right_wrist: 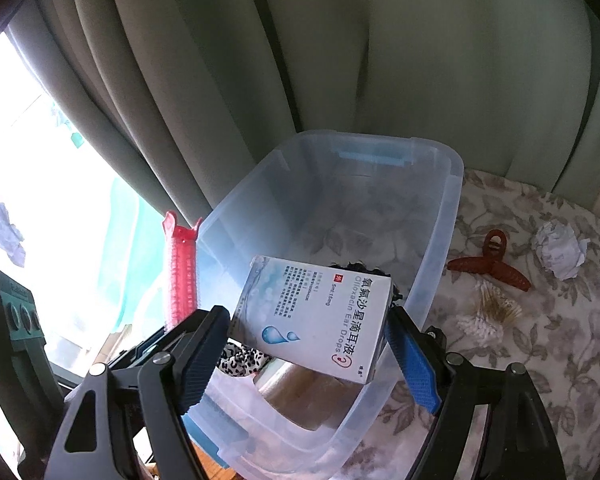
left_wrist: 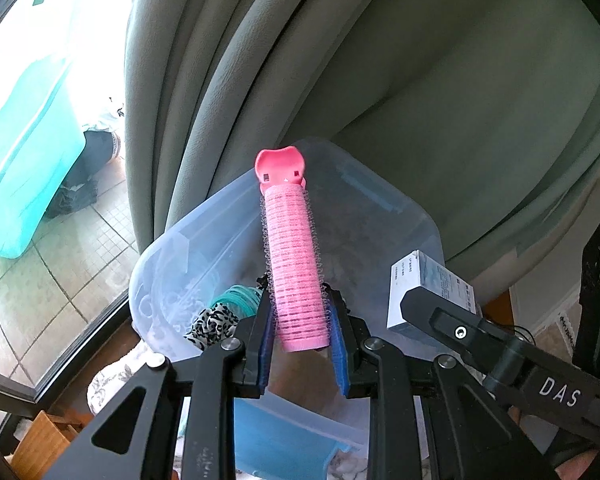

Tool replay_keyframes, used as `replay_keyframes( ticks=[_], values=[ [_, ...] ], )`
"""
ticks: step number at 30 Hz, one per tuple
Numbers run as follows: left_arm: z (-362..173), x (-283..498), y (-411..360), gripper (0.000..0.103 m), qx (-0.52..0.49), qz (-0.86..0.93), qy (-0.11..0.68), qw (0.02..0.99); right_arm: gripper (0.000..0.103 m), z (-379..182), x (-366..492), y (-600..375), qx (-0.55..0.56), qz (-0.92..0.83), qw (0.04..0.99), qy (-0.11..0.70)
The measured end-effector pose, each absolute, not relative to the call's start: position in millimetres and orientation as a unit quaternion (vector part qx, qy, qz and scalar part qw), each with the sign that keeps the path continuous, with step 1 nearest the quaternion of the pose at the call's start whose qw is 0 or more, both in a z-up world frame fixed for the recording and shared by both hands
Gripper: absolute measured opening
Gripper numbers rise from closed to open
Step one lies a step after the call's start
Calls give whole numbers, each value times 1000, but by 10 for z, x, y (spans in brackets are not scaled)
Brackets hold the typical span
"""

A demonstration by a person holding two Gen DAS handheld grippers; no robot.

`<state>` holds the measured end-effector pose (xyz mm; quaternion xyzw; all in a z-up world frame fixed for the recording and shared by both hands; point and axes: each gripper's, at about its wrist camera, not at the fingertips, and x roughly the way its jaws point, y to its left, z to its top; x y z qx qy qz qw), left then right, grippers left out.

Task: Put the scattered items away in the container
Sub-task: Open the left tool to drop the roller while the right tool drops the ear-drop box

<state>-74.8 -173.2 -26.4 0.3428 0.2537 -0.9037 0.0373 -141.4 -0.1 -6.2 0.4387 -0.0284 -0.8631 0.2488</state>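
Pinching a light, springy hair roller (left_wrist: 296, 264) low down, the left gripper (left_wrist: 300, 344) hovers over the bin (right_wrist: 440, 216) while the right gripper (right_wrist: 304, 344) clamps a stiff cardboard box (right_wrist: 320, 316) by its edges.

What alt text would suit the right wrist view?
The right gripper holds a white ear drops box over a clear plastic bin. On the floral cloth to the right lie a red-brown claw clip, cotton swabs and crumpled paper.

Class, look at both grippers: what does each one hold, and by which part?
The left gripper clamps the pink hair roller near its lower end. The right gripper grips the ear-drops box across its two opposite side edges.
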Motion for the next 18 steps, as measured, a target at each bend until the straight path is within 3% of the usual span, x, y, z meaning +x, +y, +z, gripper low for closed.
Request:
replay_keyframes(
  ticks=[8,13,18],
  values=[
    [-262,-706,-1700,28,341,-904,253,36,83,-41,-1413,32,440,-859,259,-37],
    [-237,-688,-1662,43,342,-907,243,39,83,-208,-1645,-88,443,-859,253,-43],
    [-226,-678,-1639,49,345,-906,240,44,84,-201,-1673,-111,444,-859,250,-44]
  ],
)
